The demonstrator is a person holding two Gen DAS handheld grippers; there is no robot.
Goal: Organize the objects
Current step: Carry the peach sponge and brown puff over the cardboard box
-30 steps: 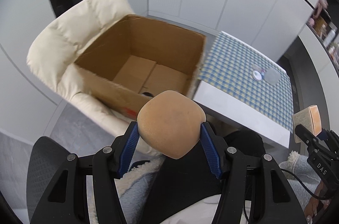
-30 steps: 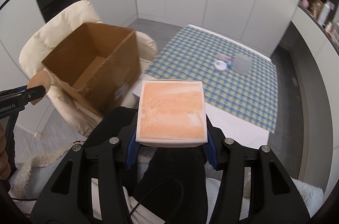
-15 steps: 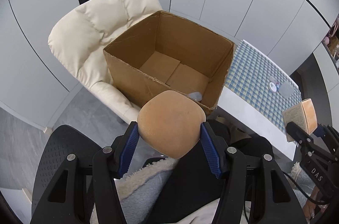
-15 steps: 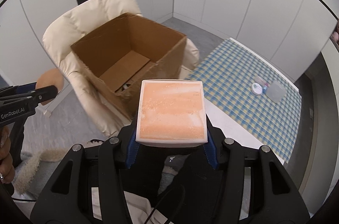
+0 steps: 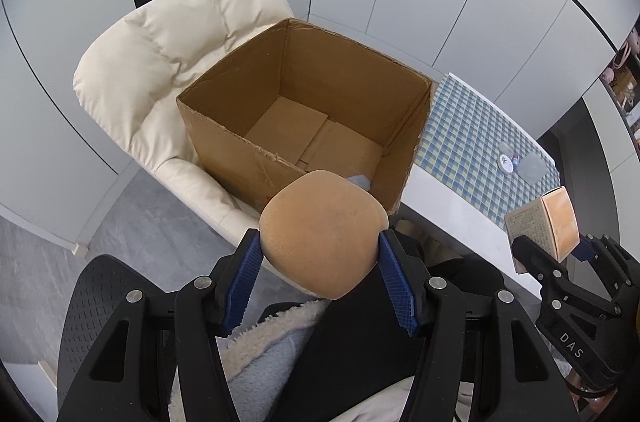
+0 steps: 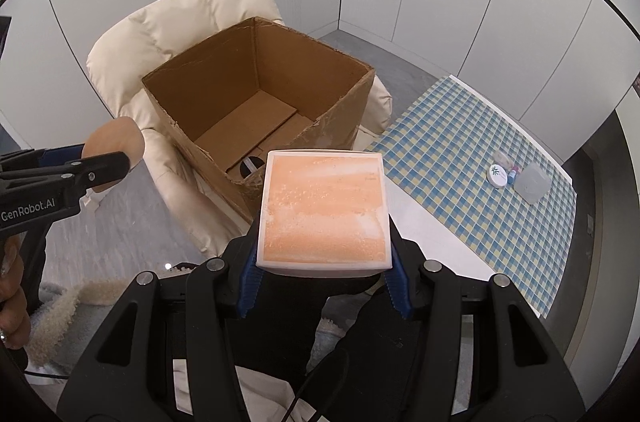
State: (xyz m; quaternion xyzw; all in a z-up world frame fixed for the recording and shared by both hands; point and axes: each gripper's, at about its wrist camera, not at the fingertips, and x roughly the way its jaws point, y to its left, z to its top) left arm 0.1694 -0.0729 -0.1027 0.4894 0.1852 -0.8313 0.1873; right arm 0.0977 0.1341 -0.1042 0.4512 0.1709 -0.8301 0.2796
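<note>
Tan sponge point(image 5: 323, 234) between left gripper point(image 5: 320, 274) pads, before cardboard box point(image 5: 308, 114).

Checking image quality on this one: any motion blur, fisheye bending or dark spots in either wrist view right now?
Left wrist view: sharp, no motion blur; wall panel seams bow strongly, corners vignetted black; cardboard box evenly lit, its inner walls shaded. Right wrist view: equally sharp, same bowing and dark corners; the orange-faced box in the right gripper looks slightly washed out near its lower edge.

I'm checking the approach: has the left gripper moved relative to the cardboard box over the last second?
Yes. The left gripper swung toward the cardboard box, now centred beyond the sponge.
</note>
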